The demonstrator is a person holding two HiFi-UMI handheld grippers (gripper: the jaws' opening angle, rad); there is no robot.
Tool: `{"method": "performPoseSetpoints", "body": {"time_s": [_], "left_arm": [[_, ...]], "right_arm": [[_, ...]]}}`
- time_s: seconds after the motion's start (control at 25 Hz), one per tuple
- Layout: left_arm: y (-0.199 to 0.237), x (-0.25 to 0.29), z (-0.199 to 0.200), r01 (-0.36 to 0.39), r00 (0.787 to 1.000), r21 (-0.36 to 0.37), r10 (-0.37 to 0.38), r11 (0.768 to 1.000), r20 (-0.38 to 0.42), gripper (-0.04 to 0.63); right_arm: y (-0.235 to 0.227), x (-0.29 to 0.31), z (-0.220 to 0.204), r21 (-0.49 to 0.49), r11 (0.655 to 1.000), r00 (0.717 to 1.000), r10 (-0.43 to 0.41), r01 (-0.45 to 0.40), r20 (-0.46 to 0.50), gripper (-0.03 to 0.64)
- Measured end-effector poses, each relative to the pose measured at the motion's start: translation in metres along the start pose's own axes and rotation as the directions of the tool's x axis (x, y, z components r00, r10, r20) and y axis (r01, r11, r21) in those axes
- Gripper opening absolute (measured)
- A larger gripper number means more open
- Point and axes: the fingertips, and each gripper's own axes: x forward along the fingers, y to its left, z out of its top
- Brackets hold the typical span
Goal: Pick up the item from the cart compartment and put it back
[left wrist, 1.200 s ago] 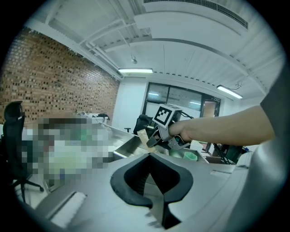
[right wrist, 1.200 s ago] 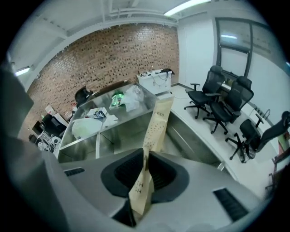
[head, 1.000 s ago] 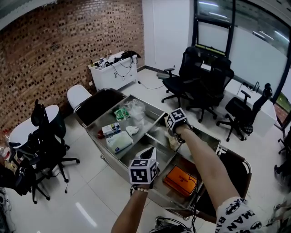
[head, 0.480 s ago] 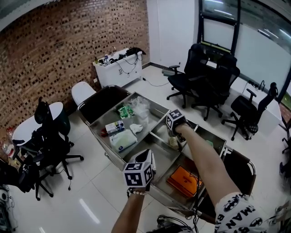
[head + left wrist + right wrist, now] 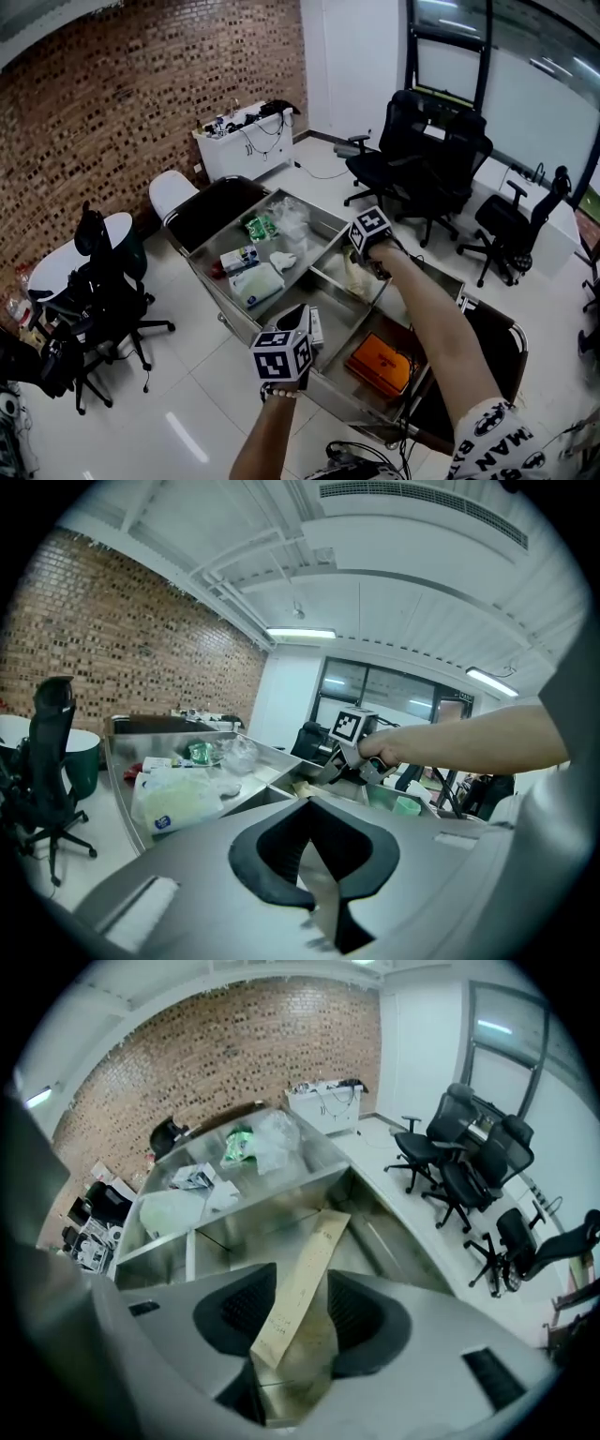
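The right gripper [image 5: 298,1321] points steeply down into the middle compartment of the steel cart [image 5: 339,322], and its jaws have just been opening. The dark pads now stand well apart. The long tan strip [image 5: 314,1260] runs slantwise between them, and as far as shows they are not pressing on it. The strip is flat and stiff-looking, of card or paper, with faint print (too small to read). Its far end is down on the brushed metal floor close to the divider wall. The left gripper [image 5: 314,869] is held near the cart's front edge, its jaws drawn together with nothing in them. In the neighbouring compartments lie a soft, pale plastic bag [image 5: 255,284] and a flat orange case [image 5: 380,366].
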Motion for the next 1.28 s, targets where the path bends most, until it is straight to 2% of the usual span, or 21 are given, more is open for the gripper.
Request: {"method": "performPoseSetpoints", "body": {"time_s": [0.04,0.08,0.12,0.2,0.44,0.6,0.68,0.8,0.92,1.28], "left_arm": [[-0.002,-0.002,0.0,0.005,1.0,0.001,-0.005,1.0,0.005,0.002],[-0.004,-0.005,0.001,0.009,1.0,0.002,-0.009,1.0,0.011,0.002],[-0.006,-0.009,0.002,0.014,1.0,0.003,-0.014,1.0,0.016,0.002],[-0.011,-0.017,0.003,0.025,0.999,0.005,-0.025,1.0,0.026,0.002],[-0.025,-0.05,0.005,0.054,0.997,0.03,-0.056,0.998,0.059,0.002],[-0.038,-0.071,-0.002,0.083,0.994,0.04,-0.086,0.996,0.071,0.002],[-0.047,-0.079,-0.005,0.1,0.992,0.041,-0.103,0.994,0.077,0.002],[-0.06,-0.094,-0.015,0.121,0.989,0.047,-0.125,0.992,0.085,0.002],[-0.077,-0.109,-0.029,0.14,0.985,0.067,-0.146,0.988,0.092,0.002],[-0.121,-0.155,-0.078,0.174,0.98,0.086,-0.182,0.981,0.087,0.002]], "right_arm": [[0.001,-0.013,0.004,-0.002,1.0,0.999,-0.001,0.001,0.048,0.184],[0.002,-0.027,0.009,-0.002,1.0,0.995,-0.008,0.008,0.1,0.12],[0.004,-0.042,0.012,-0.001,1.0,0.989,-0.015,0.016,0.15,0.023],[0.011,-0.07,0.015,0.001,1.0,0.972,-0.013,0.013,0.234,0.008],[0.05,-0.15,-0.002,-0.023,1.0,0.9,0.016,-0.006,0.437,0.012],[0.083,-0.196,-0.035,-0.042,0.999,0.834,0.051,-0.033,0.549,0.012],[0.096,-0.216,-0.057,-0.05,0.999,0.804,0.046,-0.02,0.593,0.012],[0.118,-0.238,-0.096,-0.068,0.998,0.766,0.033,0.015,0.642,0.012],[0.137,-0.254,-0.138,-0.077,0.997,0.73,0.045,0.011,0.682,0.012],[0.177,-0.295,-0.255,-0.057,0.996,0.633,0.0,0.069,0.774,0.012]]}}
